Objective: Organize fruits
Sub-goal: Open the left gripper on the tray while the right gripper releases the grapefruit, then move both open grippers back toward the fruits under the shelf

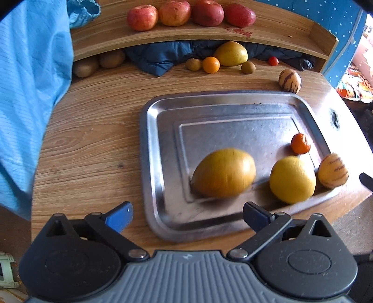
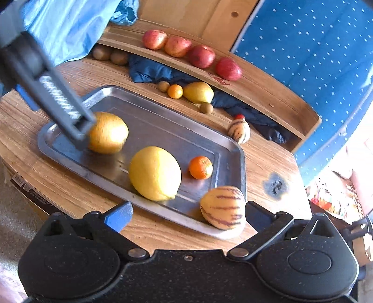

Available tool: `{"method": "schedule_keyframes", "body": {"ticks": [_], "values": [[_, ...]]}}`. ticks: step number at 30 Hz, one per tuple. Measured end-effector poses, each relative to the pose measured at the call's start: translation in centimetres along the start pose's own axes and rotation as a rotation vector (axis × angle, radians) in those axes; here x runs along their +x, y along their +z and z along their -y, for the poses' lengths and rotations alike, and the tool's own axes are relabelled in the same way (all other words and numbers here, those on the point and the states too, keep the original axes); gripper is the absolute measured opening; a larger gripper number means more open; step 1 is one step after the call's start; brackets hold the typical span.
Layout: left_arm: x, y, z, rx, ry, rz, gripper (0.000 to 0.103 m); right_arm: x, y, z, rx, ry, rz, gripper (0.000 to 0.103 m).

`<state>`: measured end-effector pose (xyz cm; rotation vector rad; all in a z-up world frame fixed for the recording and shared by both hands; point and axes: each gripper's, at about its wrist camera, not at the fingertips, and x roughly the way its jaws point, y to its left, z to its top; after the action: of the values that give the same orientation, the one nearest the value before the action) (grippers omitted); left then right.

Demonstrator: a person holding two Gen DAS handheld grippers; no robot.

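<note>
wood grain covers the round table [image 1: 93,144] that i look down on, and a curved wooden shelf [image 1: 268,35] stands along its far side with four red apples [image 1: 191,14] in a row. behind it i see blue dotted fabric [image 2: 314,58], a light blue cloth [image 1: 30,93] hangs on the left, and a dark blue cloth [image 1: 163,58] lies under the shelf.

on the steel tray [image 1: 163,186] i count four fruits: a golden oval melon [image 1: 223,172], a yellow lemon-like fruit [image 1: 291,179], a small orange mandarin [image 1: 300,143], and a striped melon [image 2: 222,207] that sits on the tray's near right corner rim. on the bare table behind the tray lie another golden fruit [image 1: 230,53], a small orange [image 1: 211,64], some brown kiwis [image 1: 193,64], a tiny red tomato [image 1: 273,61] and a second striped melon [image 1: 289,80].

the far half of the tray is free, and the wood left of it too.

my left gripper [image 1: 187,214] hangs over the tray's near edge, its tongs wide and empty, just before the golden melon. my right gripper [image 2: 188,215] is wide also, holding nothing; the striped melon is just beside its right finger [image 2: 258,218].
</note>
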<state>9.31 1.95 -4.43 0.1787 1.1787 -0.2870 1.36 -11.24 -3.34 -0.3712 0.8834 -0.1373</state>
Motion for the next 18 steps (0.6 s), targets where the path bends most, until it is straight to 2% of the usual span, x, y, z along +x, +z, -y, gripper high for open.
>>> {"method": "schedule_keyframes", "body": {"ticks": [9, 18], "values": [[-1.4, -1.3, -2.4, -0.040, 0.033, -0.005, 0.102, -0.7, 0.4, -0.2, 0.035, -0.021, 0.013, 0.102], [-1.3, 1.2, -2.3, -0.008, 0.035, 0.022, 0.102, -0.4, 1.7, 0.5, 0.038, -0.033, 0.046, 0.102]]}}
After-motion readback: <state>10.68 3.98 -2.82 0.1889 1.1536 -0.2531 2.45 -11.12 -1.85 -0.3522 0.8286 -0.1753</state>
